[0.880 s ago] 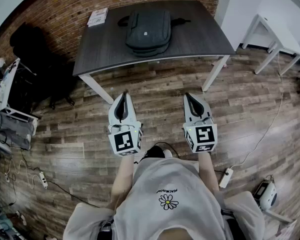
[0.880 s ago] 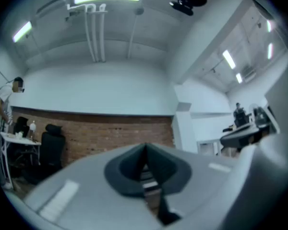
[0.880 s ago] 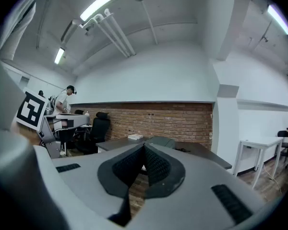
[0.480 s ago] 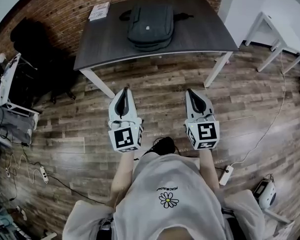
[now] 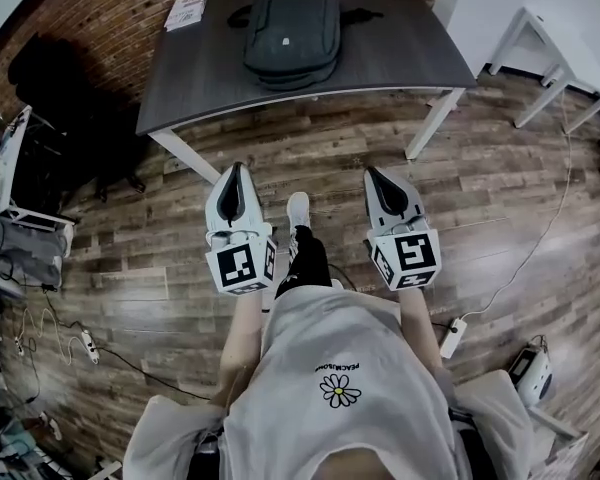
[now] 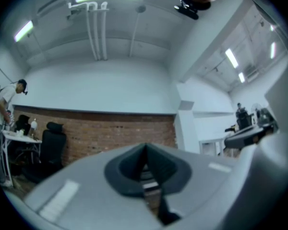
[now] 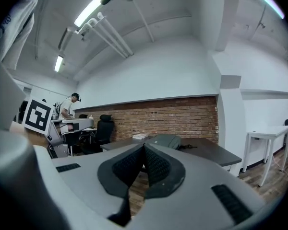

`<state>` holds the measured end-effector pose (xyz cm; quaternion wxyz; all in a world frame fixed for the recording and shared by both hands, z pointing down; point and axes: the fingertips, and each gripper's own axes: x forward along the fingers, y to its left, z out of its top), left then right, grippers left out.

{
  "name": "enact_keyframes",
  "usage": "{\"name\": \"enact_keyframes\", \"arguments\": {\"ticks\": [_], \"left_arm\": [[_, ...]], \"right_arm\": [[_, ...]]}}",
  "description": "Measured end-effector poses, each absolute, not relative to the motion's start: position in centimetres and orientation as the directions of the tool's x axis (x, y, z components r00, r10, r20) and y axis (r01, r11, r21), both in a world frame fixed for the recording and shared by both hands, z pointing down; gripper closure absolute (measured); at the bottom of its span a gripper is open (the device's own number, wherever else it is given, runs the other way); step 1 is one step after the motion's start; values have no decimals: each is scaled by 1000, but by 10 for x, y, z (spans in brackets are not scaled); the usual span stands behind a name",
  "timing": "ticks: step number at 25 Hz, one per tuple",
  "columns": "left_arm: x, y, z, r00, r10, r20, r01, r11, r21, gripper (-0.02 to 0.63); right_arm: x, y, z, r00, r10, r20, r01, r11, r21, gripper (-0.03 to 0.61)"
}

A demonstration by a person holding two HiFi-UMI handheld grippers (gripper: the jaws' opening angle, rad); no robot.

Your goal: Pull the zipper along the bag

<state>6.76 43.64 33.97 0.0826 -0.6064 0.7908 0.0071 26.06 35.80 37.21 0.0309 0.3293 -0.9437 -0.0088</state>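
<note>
A dark grey backpack (image 5: 292,26) lies flat on the dark table (image 5: 400,53) against the brick wall; in the right gripper view the backpack (image 7: 165,140) shows low and far off on the table (image 7: 206,151). Its zipper is too small to make out. My left gripper (image 5: 233,171) is held over the wooden floor, well short of the table, jaws shut with nothing between them. My right gripper (image 5: 373,176) hangs level with it to the right, also shut and empty. In the left gripper view the left gripper (image 6: 145,150) points at the brick wall.
A white booklet (image 5: 186,10) lies on the table's far left corner. A white side table (image 5: 555,53) stands at the right. Black chairs and a cluttered desk (image 5: 20,158) are at the left, with cables and a power strip (image 5: 450,338) on the floor. A person (image 7: 69,108) stands far left.
The person has stepped towards the table, a white shoe now showing between the grippers. Both grippers have come slightly higher in the head view and stay shut.
</note>
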Motion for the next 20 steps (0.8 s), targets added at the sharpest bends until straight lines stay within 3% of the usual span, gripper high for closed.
{"name": "enact_keyframes", "arguments": {"ticks": [12,20], "left_arm": [[20,304,313,-183,-960,-213,-975,205,-85,614],[-30,201,301,-125,-974,-189,-985,145,-96,614]], "right_arm": [[231,240,352,-765,-642,44,-622,756,205,577],[170,136,330,-756,-654,18,-647,751,135,577]]}}
